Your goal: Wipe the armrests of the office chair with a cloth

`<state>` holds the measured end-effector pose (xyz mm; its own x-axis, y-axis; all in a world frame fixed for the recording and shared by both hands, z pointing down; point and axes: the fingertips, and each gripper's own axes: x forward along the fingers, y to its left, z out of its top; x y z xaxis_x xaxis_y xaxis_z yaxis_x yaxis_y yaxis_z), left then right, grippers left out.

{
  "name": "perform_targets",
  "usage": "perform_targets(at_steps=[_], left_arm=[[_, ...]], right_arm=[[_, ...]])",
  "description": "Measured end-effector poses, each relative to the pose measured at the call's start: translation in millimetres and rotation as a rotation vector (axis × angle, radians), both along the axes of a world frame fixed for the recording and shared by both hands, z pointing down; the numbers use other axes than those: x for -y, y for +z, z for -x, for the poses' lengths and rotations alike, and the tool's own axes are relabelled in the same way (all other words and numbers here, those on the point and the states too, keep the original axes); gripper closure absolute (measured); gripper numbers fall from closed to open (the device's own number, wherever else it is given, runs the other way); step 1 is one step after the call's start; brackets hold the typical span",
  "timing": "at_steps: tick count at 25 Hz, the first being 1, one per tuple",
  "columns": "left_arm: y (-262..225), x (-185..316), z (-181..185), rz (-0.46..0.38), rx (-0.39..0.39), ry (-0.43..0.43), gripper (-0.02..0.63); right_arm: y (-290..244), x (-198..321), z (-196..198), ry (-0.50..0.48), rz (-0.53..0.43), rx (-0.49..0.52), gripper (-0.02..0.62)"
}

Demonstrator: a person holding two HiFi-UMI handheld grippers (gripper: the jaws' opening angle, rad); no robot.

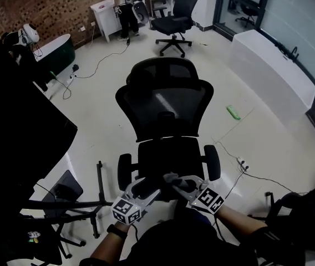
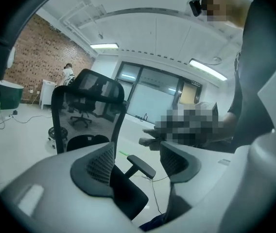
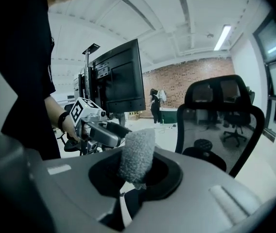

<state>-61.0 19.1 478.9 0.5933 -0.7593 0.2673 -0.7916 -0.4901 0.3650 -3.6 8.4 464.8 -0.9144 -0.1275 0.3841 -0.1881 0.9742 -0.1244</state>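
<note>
Right gripper view shows the right gripper (image 3: 137, 176) clamped on one grey cloth (image 3: 137, 154), a fuzzy roll that stands upright out of the jaws, its long axis running up and down in that view. Just beyond the cloth sits the left gripper (image 3: 101, 132), and to its right the mesh-backed office chair (image 3: 220, 120). Left gripper view shows that gripper's jaws parted with nothing held; one armrest (image 2: 142, 165) appears through the gap, well beyond them. In the head view both grippers are side by side, left (image 1: 141, 195) and right (image 1: 186, 186), just in front of the chair's seat. The chair faces the person, its back on the far side. It has two armrests, one (image 1: 124, 170) ahead-left of the grippers and one (image 1: 212, 162) ahead-right, each with its long axis running away from the person. A second chair (image 1: 174, 21) stands far beyond.
</note>
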Motion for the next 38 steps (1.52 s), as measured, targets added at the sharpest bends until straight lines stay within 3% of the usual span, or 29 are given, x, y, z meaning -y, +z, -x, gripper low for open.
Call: perform_targets(at_steps=[7, 14, 20, 38], left_arm=[[-34.7, -85.9, 4.5, -0.105, -0.017, 0.082, 0.291], [-48.4, -170.4, 6.4, -0.124, -0.029, 0.129, 0.291], [-69.0, -202.5, -2.7, -0.158, -0.038, 0.147, 0.291], [-95.9, -247.5, -50.9, -0.213, -0.053, 0.129, 0.291]], right_arm=[[-43.9, -83.0, 6.0, 0.173, -0.033, 0.093, 0.558], [-60.0, -163.0, -3.1, 0.26, -0.029, 0.119, 0.555], [-77.0, -203.7, -20.4, 0.287, -0.038, 0.157, 0.557], [-125.8, -251.8, -69.6, 0.25, -0.121, 0.214, 0.558]])
